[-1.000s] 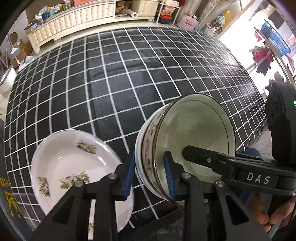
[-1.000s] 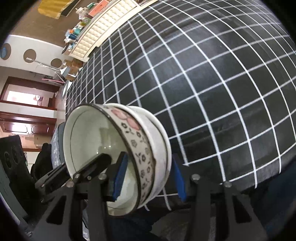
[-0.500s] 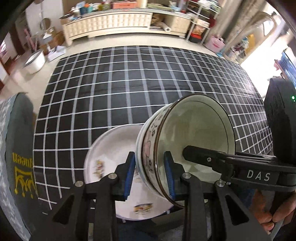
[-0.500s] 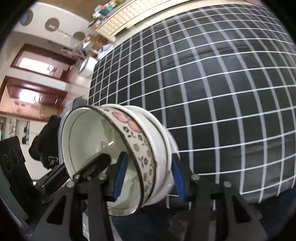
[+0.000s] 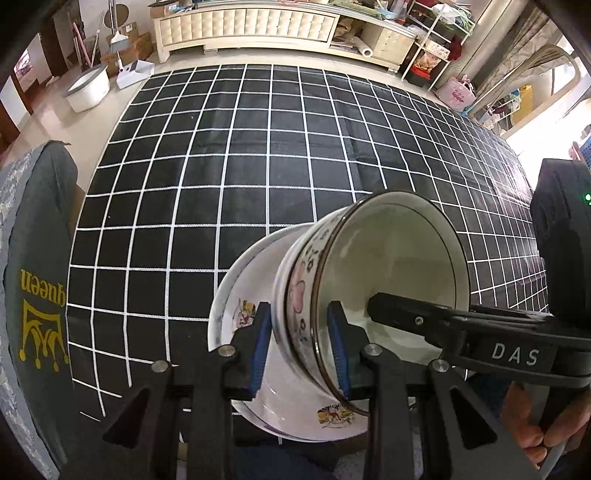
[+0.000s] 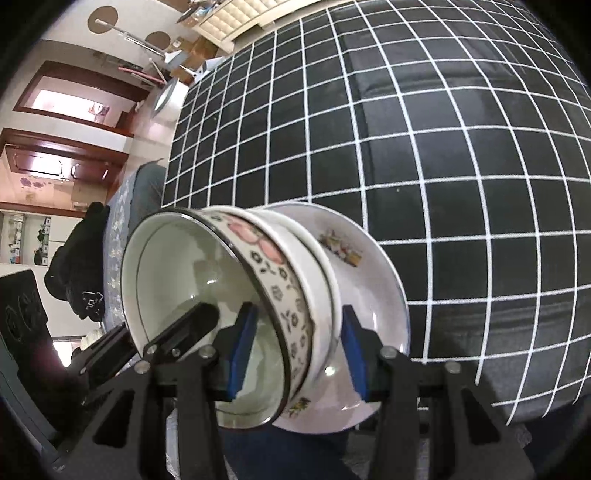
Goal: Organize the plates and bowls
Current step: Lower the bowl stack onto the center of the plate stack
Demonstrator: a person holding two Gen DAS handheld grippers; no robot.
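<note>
A black cloth with a white grid [image 5: 229, 177] covers the table, and most of it lies bare beyond the dishes. At the near edge sits a white plate [image 5: 236, 295] printed with small pictures. Over the plate hangs a stack of bowls [image 5: 399, 266] tipped on its side, the outer bowl banded with pink flowers.

The left gripper [image 5: 301, 350] pinches the bowls' rim between its blue pads. The right gripper [image 6: 293, 354] grips the rim from the other side, one pad inside, one against the outer wall.

The left view reads "DAS" on the right gripper's body and "queen" under a yellow crown on a grey cloth [image 5: 33, 280] at the left; it also shows a cream cabinet [image 5: 251, 26] and a white basin [image 5: 86, 90]. The right view alone shows the wooden doorways [image 6: 74, 110].
</note>
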